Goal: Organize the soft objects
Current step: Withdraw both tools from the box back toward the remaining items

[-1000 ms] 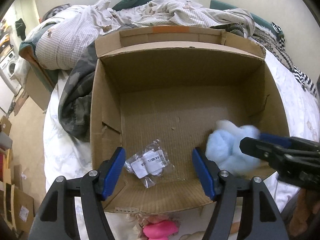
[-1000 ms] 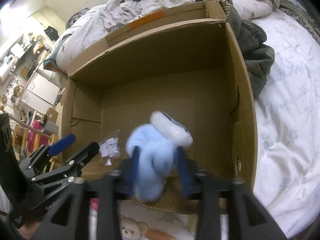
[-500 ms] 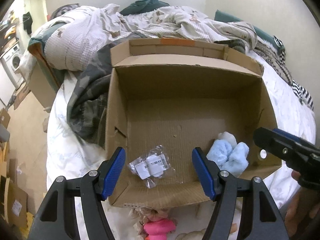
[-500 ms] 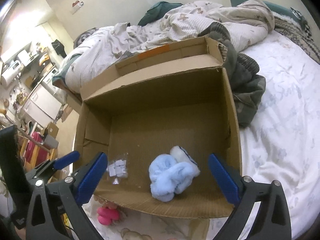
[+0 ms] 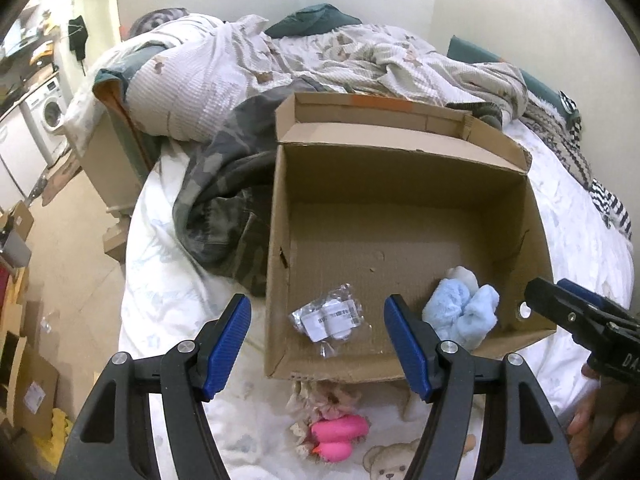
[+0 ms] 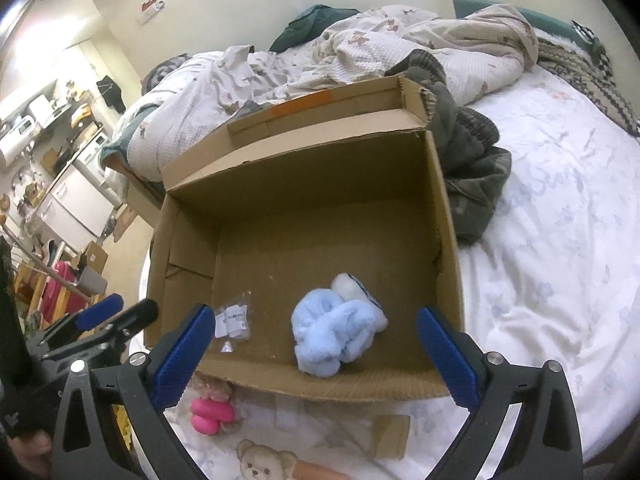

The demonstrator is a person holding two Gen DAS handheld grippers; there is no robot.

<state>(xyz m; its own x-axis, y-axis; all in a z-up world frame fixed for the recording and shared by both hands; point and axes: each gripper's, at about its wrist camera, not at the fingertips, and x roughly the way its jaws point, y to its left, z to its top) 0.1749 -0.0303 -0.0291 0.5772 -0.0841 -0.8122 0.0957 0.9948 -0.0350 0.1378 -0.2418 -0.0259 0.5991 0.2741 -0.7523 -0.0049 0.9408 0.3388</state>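
Observation:
An open cardboard box [image 5: 404, 204] [image 6: 304, 184] stands on the bed. A light blue fluffy soft toy [image 5: 464, 312] [image 6: 336, 326] lies on the box floor near its front wall, beside a small clear plastic packet [image 5: 328, 318] [image 6: 234, 320]. My left gripper [image 5: 320, 344] is open and empty, held over the box's front left corner. My right gripper [image 6: 316, 356] is open and empty, just in front of the box's front wall; it also shows at the right of the left wrist view [image 5: 576, 312]. A pink soft toy [image 5: 340, 436] [image 6: 212, 414] lies on the bed in front of the box.
A teddy-bear print [image 6: 264, 464] shows on the bedding in front of the box. A dark camouflage garment [image 5: 224, 208] [image 6: 468, 168] lies behind and beside the box. A crumpled quilt [image 5: 320, 60] fills the bed's far end. Cardboard boxes [image 5: 24, 376] stand on the floor at left.
My right gripper let go of the blue toy, which now lies in the box, and drew back toward the front with its jaws wide. The left gripper pulled back and rose.

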